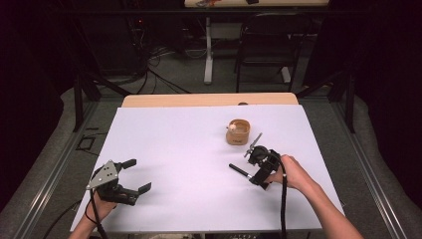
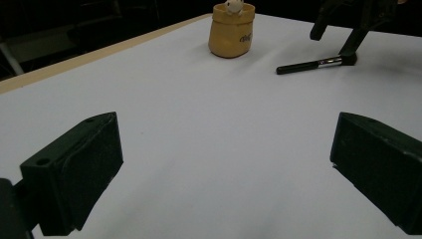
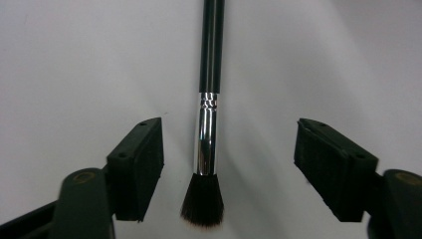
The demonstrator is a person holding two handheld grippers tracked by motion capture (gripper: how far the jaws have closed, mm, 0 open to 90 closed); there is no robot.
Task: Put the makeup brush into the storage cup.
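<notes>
Brush pickup is the step in hand: it lies flat on the white bench, a little nearer the person than the tan pot, which serves as landmark here. Largest first: the bench carries everything; the pot stands upright toward its far side, with a small pale figure at its rim; the brush lies just on the person's side of the pot, apart from it.

The right gripper straddles the brush's silver ferrule, pads on either side with clear gaps, so nothing is gripped yet; its jaws stand partly open. The bristles point back toward the gripper, the black handle away from it. The left gripper rests well to the left of the pot, jaws wide, holding nothing.

Next, I judge, the right gripper must close squarely on the ferrule and lift without letting the round shaft roll out; the pot looks the likely destination.
</notes>
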